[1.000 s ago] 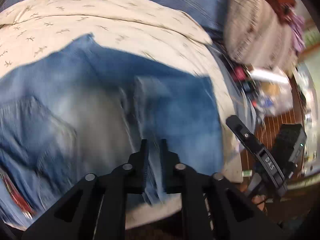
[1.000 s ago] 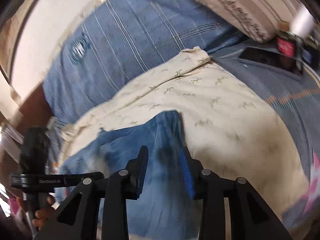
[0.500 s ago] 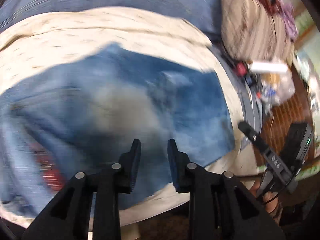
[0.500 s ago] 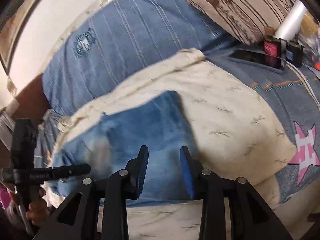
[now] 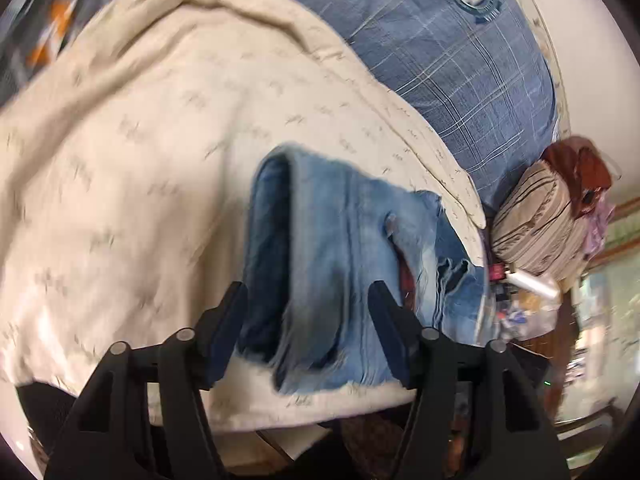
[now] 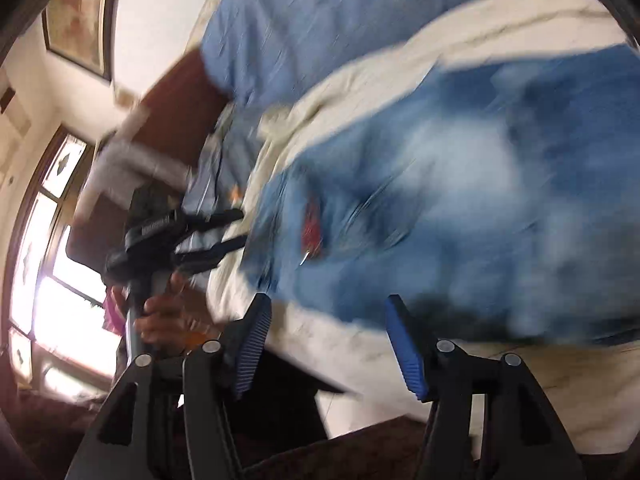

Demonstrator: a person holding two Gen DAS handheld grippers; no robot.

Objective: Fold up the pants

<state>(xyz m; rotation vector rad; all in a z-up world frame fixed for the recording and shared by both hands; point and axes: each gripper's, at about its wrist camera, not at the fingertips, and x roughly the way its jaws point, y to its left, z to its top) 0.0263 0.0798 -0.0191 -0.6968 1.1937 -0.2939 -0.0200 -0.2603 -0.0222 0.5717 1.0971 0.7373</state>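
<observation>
Here the folded, faded blue denim pants [image 5: 344, 264] lie near the bed's edge on the cream patterned blanket [image 5: 132, 160]; both left gripper [image 5: 308, 320] and right gripper [image 6: 328, 340] gape wide, empty; thick, floppy denim, best pinched at its layered hem edge

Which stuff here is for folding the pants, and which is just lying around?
For the job: jeans, cream blanket under them, left gripper, right gripper.

Just lying around: blue checked pillow, striped pillow, framed picture.
</observation>
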